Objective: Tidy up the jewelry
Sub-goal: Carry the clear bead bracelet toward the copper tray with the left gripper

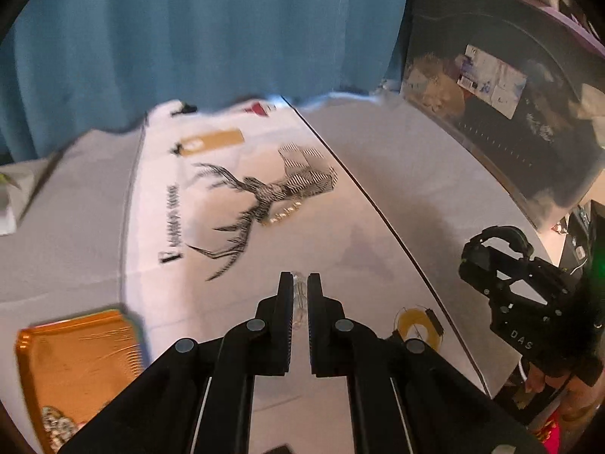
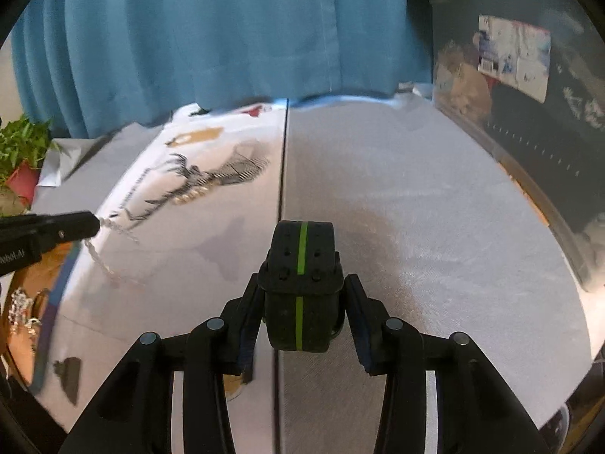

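Note:
My left gripper (image 1: 300, 291) is shut on a thin silver chain (image 1: 300, 295), held above the white deer-print cloth (image 1: 227, 196). In the right wrist view the left gripper's fingertips (image 2: 85, 225) show at the left with the chain (image 2: 102, 257) dangling from them down to the cloth. My right gripper (image 2: 302, 302) is shut on a black watch with a green stripe (image 2: 300, 283), held over the grey table. A gold beaded bracelet (image 1: 278, 220) lies on the deer print. An orange tray (image 1: 75, 363) at the lower left holds sparkly jewelry (image 1: 56, 425).
A yellow ring-shaped item (image 1: 416, 325) lies on the cloth near the table seam. A blue curtain (image 2: 227, 30) hangs behind the table. A dark clear storage bin (image 2: 529, 113) stands at the right. A potted plant (image 2: 22, 151) stands at the far left.

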A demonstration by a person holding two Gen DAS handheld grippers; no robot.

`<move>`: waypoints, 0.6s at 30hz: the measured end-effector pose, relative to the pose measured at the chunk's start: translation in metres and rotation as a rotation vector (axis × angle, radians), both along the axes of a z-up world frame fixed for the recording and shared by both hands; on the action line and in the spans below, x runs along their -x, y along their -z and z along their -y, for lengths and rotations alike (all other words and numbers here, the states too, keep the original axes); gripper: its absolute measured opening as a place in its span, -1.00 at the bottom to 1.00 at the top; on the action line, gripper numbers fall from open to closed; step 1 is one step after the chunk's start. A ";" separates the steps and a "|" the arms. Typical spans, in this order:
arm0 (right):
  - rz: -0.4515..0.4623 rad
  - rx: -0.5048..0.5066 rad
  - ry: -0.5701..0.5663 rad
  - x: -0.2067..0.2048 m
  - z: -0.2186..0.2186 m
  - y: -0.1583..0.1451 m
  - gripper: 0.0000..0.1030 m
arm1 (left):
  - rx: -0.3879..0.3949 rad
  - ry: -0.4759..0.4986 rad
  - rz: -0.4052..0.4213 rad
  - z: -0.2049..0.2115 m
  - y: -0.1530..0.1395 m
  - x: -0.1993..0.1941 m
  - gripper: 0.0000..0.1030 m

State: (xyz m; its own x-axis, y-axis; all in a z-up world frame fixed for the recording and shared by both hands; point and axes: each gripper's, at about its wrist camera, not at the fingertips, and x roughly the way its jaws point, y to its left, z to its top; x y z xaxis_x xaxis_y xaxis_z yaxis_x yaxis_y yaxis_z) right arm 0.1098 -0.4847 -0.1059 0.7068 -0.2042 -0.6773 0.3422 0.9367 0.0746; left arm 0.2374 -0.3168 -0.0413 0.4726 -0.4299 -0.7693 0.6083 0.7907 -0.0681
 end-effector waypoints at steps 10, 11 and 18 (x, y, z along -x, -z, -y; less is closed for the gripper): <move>0.059 0.017 -0.084 0.044 -0.068 -0.048 -0.16 | 0.002 -0.094 0.069 -0.070 -0.045 0.054 -0.91; 0.066 0.018 -0.097 0.050 -0.078 -0.053 -0.16 | 0.009 -0.100 0.077 -0.080 -0.051 0.063 -0.91; 0.103 0.048 -0.189 0.089 -0.140 -0.076 -0.16 | 0.054 -0.141 0.114 -0.140 -0.078 0.117 -0.91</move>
